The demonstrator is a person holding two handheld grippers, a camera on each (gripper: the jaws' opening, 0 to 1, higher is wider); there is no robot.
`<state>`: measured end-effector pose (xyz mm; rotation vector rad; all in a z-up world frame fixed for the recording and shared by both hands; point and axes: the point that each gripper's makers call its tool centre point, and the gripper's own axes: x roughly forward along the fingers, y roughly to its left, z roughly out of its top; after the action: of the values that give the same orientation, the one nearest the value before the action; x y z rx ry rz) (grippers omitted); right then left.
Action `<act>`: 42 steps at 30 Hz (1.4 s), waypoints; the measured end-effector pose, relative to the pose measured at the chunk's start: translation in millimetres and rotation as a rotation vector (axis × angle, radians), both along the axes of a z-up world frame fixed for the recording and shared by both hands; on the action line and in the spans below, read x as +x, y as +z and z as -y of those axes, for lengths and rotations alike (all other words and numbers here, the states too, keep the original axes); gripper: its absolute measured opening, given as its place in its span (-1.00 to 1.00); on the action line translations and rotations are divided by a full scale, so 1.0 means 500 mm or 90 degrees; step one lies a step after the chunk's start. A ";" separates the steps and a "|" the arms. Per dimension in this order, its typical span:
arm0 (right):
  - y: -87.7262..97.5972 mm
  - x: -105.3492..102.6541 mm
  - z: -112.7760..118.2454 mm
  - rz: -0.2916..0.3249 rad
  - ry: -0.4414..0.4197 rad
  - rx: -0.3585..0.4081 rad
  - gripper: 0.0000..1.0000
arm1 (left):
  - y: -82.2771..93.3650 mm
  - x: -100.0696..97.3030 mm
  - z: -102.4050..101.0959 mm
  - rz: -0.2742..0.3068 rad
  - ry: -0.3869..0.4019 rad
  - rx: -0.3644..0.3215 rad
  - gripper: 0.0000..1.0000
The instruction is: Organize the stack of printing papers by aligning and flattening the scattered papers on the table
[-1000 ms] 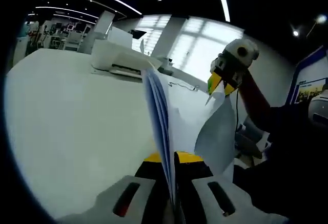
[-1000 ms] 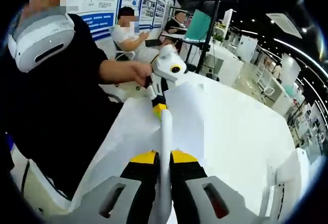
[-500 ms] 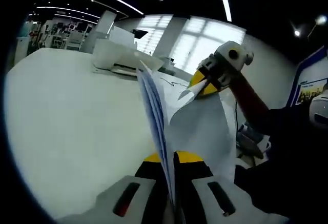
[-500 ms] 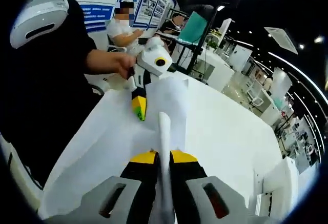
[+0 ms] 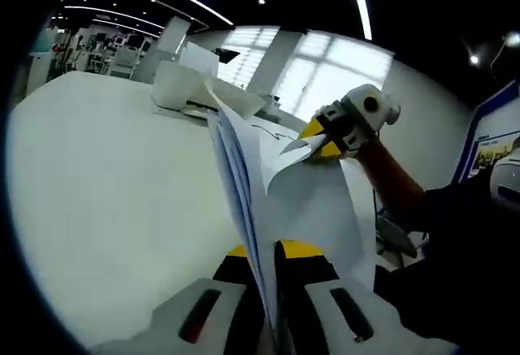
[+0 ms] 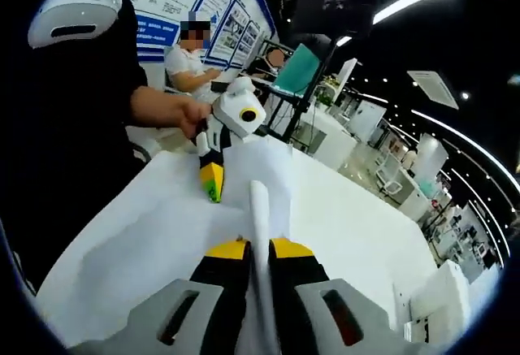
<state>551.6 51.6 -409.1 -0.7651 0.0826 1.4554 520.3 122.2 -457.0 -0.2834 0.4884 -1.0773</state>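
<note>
Two grippers hold the same stack of papers [image 5: 244,176] up off the white counter [image 5: 114,201]. In the left gripper view, the left gripper [image 5: 270,270] has its jaws pressed together on the near edge of the stack, which stands on edge between them and fans a little at the far end, where several sheet edges show apart from one another. To the right, the right gripper [image 5: 313,137] pinches a far corner of the sheets, and the outer sheet curves down from it toward the near side. A person's hand and sleeve hold that gripper from the right. Far on the counter, behind the papers, sits a white printer [image 5: 191,91], with bright windows beyond it.

In the right gripper view, the right gripper [image 6: 260,270] is clamped on the edge of the stack of papers [image 6: 260,209], seen here as a thin white upright strip between its jaws. The left gripper [image 6: 213,184] comes in from the left, held by a hand [image 6: 183,115], with its yellow and green tips lying against a broad sheet. The counter [image 6: 357,217] stretches away to the right.
</note>
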 end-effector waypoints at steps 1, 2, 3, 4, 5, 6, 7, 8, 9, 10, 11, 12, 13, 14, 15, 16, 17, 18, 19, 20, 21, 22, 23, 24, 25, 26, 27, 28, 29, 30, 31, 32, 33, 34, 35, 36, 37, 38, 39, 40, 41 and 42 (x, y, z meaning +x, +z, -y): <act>-0.002 0.000 0.001 -0.001 0.001 0.002 -0.89 | 0.004 0.001 -0.003 0.004 -0.001 -0.003 -0.82; -0.003 0.000 0.001 -0.002 0.002 0.008 -0.89 | 0.009 0.001 -0.004 0.006 -0.004 -0.011 -0.80; -0.004 -0.001 0.001 -0.003 0.003 0.013 -0.89 | 0.016 -0.002 -0.003 0.002 -0.010 -0.026 -0.77; -0.006 0.000 0.003 -0.003 0.003 0.015 -0.89 | 0.020 -0.004 -0.002 -0.001 -0.013 -0.035 -0.75; -0.009 0.003 0.005 -0.003 0.001 0.016 -0.89 | 0.023 -0.004 -0.003 -0.006 -0.016 -0.042 -0.73; -0.011 0.004 0.005 -0.003 0.000 0.015 -0.89 | 0.022 -0.004 -0.004 -0.008 -0.016 -0.042 -0.71; -0.014 0.006 0.006 -0.004 -0.001 0.015 -0.89 | 0.022 -0.004 -0.003 -0.009 -0.015 -0.042 -0.70; -0.015 0.006 0.007 -0.004 -0.001 0.015 -0.89 | 0.022 -0.003 -0.003 -0.009 -0.015 -0.041 -0.69; -0.019 0.008 0.006 -0.005 0.000 0.016 -0.89 | 0.019 -0.003 -0.002 -0.009 -0.016 -0.036 -0.67; -0.021 0.008 0.004 -0.004 0.002 0.015 -0.89 | 0.019 -0.003 -0.001 -0.010 -0.018 -0.034 -0.65; -0.023 0.007 0.001 -0.003 0.005 0.014 -0.89 | 0.019 -0.003 0.001 -0.011 -0.019 -0.035 -0.63; -0.025 0.006 -0.002 -0.004 0.008 0.014 -0.89 | 0.020 -0.003 0.002 -0.013 -0.021 -0.035 -0.62; -0.024 0.005 -0.005 -0.004 0.012 0.016 -0.88 | 0.020 -0.003 0.003 -0.013 -0.022 -0.036 -0.61; -0.021 0.001 -0.011 -0.005 0.022 0.026 -0.88 | 0.022 -0.004 0.005 -0.014 -0.025 -0.037 -0.60; -0.016 -0.004 -0.019 -0.006 0.030 0.038 -0.88 | 0.023 -0.005 0.007 -0.015 -0.028 -0.038 -0.59; -0.015 -0.005 -0.021 -0.007 0.032 0.043 -0.88 | 0.023 -0.005 0.008 -0.016 -0.030 -0.040 -0.59; -0.014 -0.006 -0.025 -0.007 0.034 0.047 -0.88 | 0.024 -0.007 0.010 -0.018 -0.031 -0.040 -0.59; -0.014 -0.007 -0.028 -0.007 0.037 0.048 -0.87 | 0.023 -0.007 0.011 -0.018 -0.031 -0.039 -0.59; -0.014 -0.009 -0.032 -0.007 0.040 0.050 -0.87 | 0.023 -0.007 0.012 -0.019 -0.032 -0.037 -0.58; -0.014 -0.009 -0.036 -0.007 0.043 0.052 -0.87 | 0.022 -0.007 0.012 -0.019 -0.032 -0.035 -0.58; -0.013 -0.010 -0.039 -0.007 0.048 0.056 -0.87 | 0.022 -0.007 0.012 -0.019 -0.033 -0.035 -0.58; -0.011 -0.013 -0.043 -0.008 0.053 0.061 -0.87 | 0.022 -0.007 0.013 -0.020 -0.034 -0.035 -0.58; -0.009 -0.015 -0.048 -0.009 0.058 0.065 -0.86 | 0.023 -0.007 0.013 -0.020 -0.036 -0.036 -0.58; -0.009 -0.016 -0.052 -0.009 0.061 0.066 -0.86 | 0.023 -0.008 0.013 -0.020 -0.037 -0.036 -0.57; -0.009 -0.017 -0.056 -0.007 0.064 0.065 -0.86 | 0.023 -0.008 0.014 -0.020 -0.038 -0.036 -0.57; -0.008 -0.019 -0.060 -0.005 0.068 0.066 -0.86 | 0.023 -0.008 0.013 -0.020 -0.038 -0.036 -0.57; -0.006 -0.021 -0.065 -0.005 0.074 0.069 -0.85 | 0.022 -0.009 0.013 -0.021 -0.039 -0.036 -0.57; -0.005 -0.023 -0.068 -0.005 0.078 0.071 -0.85 | 0.023 -0.009 0.013 -0.022 -0.040 -0.037 -0.57; -0.004 -0.024 -0.071 -0.005 0.082 0.072 -0.85 | 0.023 -0.012 0.016 -0.023 -0.042 -0.039 -0.56; -0.003 -0.026 -0.074 -0.003 0.087 0.073 -0.85 | 0.024 -0.016 0.019 -0.024 -0.045 -0.042 -0.56; -0.002 -0.028 -0.078 0.001 0.091 0.073 -0.85 | 0.025 -0.019 0.020 -0.026 -0.048 -0.045 -0.56; 0.000 -0.030 -0.081 0.003 0.097 0.076 -0.85 | 0.025 -0.020 0.020 -0.029 -0.051 -0.047 -0.55; 0.003 -0.033 -0.085 0.005 0.104 0.080 -0.85 | 0.026 -0.022 0.021 -0.030 -0.054 -0.050 -0.55; 0.006 -0.036 -0.088 0.008 0.110 0.084 -0.85 | 0.027 -0.025 0.022 -0.032 -0.058 -0.054 -0.55; 0.008 -0.037 -0.091 0.011 0.115 0.087 -0.85 | 0.029 -0.029 0.024 -0.035 -0.065 -0.058 -0.54; 0.011 -0.039 -0.094 0.013 0.120 0.090 -0.85 | 0.031 -0.034 0.026 -0.038 -0.073 -0.063 -0.54; 0.014 -0.040 -0.097 0.017 0.124 0.092 -0.84 | 0.032 -0.038 0.029 -0.041 -0.080 -0.068 -0.54; 0.017 -0.042 -0.099 0.020 0.129 0.095 -0.84 | 0.033 -0.041 0.031 -0.044 -0.087 -0.071 -0.53; 0.024 -0.046 -0.102 0.025 0.136 0.102 -0.84 | 0.033 -0.043 0.033 -0.046 -0.091 -0.074 -0.53; 0.028 -0.048 -0.104 0.026 0.140 0.107 -0.84 | 0.033 -0.045 0.036 -0.050 -0.094 -0.077 -0.53; 0.034 -0.054 -0.106 0.030 0.152 0.111 -0.84 | 0.031 -0.046 0.039 -0.054 -0.098 -0.078 -0.53; 0.034 -0.060 -0.107 0.030 0.161 0.108 -0.83 | 0.030 -0.046 0.041 -0.056 -0.102 -0.078 -0.53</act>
<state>521.7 105.3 -392.0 -0.6877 -0.1786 1.6588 497.2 101.8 -442.2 -0.4064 0.5303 -1.2569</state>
